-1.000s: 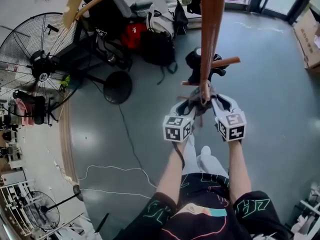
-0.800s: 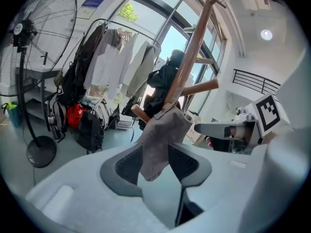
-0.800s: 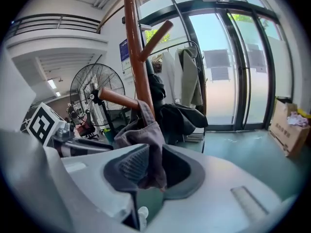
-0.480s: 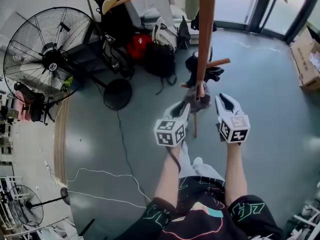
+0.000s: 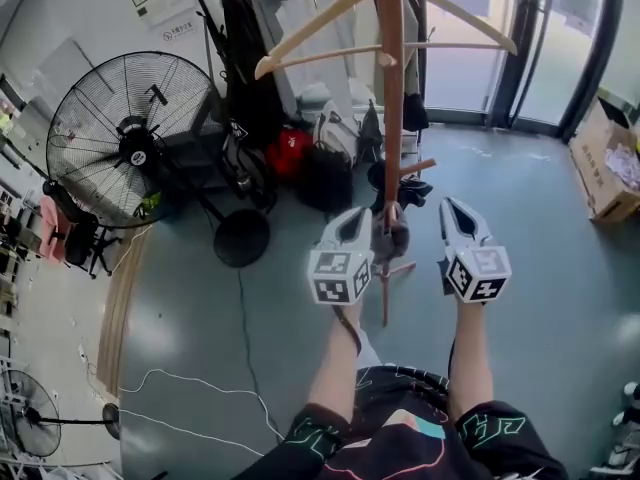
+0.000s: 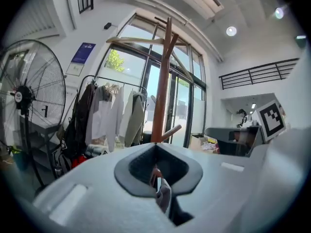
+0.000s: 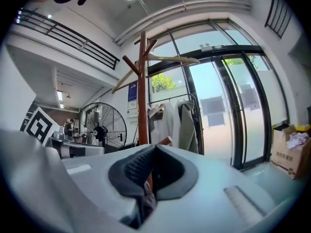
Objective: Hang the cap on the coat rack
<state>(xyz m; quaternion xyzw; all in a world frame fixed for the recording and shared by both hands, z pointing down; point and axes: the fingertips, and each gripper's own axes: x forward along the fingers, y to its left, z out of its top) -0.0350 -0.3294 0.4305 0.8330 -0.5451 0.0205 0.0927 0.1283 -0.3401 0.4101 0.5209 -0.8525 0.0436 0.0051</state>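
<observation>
The wooden coat rack stands just ahead of me, and it also fills the middle of the left gripper view and the right gripper view. A grey cap sits low against its pole, between my two grippers and apart from both tips. My left gripper has just been closing; its pads now meet with nothing pressed between them. The right gripper is shut too. Grey cloth of the cap shows low down past each pair of jaws.
A big floor fan stands at the left. A rail of hanging clothes and a heap of bags lie behind the rack. Glass doors are at the back, a cardboard box at the right, and cables run across the floor.
Both grippers have risen and drawn back from the cap, which stays low on the pole. The left jaws went from wide open to shut. More of the rack's upper arms shows.
</observation>
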